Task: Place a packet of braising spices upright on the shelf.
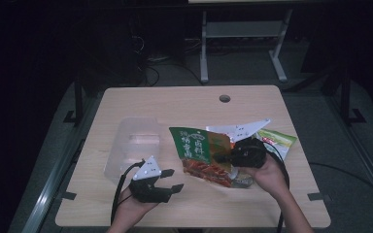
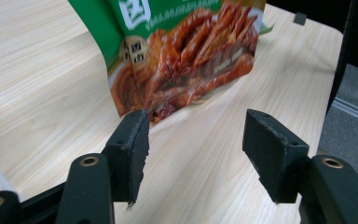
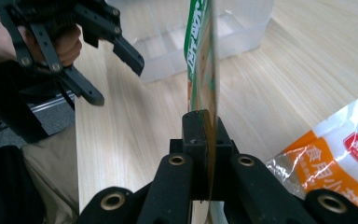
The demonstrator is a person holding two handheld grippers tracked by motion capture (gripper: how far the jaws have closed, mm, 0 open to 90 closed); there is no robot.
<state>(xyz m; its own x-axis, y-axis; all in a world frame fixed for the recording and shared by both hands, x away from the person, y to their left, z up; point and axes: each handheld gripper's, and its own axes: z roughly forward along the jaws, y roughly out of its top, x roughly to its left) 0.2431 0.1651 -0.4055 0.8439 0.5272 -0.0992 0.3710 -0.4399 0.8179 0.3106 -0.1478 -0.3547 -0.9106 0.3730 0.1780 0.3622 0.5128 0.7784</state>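
1. The green packet (image 1: 205, 155) is lifted over the table (image 1: 184, 104), pinched edge-on in the right gripper (image 3: 204, 122).
2. The left gripper (image 2: 193, 140) hangs spread and empty near the packet's lower corner.
3. A clear tub (image 1: 132, 141) lies behind.
4. Another packet (image 3: 345, 161) lies flat beside the right gripper.

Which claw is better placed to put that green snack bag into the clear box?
Right, probably. The right claw is shut on the green snack bag, and the clear box lies beside it; the left claw is open.
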